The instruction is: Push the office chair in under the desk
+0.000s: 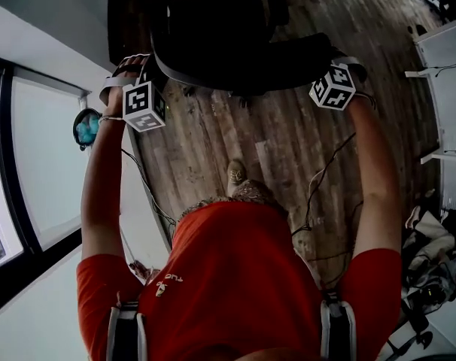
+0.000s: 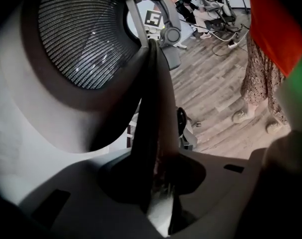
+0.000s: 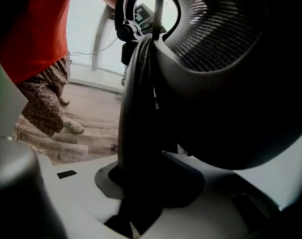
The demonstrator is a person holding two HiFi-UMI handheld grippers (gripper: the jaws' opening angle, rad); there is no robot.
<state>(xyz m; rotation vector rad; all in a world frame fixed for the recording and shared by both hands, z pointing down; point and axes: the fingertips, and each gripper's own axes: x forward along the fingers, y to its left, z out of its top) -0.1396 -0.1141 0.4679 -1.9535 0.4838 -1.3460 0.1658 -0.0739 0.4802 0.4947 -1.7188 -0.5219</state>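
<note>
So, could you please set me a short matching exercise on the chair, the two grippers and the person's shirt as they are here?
Things:
1 office chair
2 left gripper
3 right gripper
4 shirt

Descriptions:
A red
B clamped on the chair's side at the head view's right
C black, with a mesh back
D clamped on the chair's side at the head view's left

Pairs: 1-C, 2-D, 3-B, 4-A.

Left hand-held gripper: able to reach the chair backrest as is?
Likely yes: the left hand-held gripper is at the chair backrest, whose side edge runs between its jaws; nothing blocks it.
</note>
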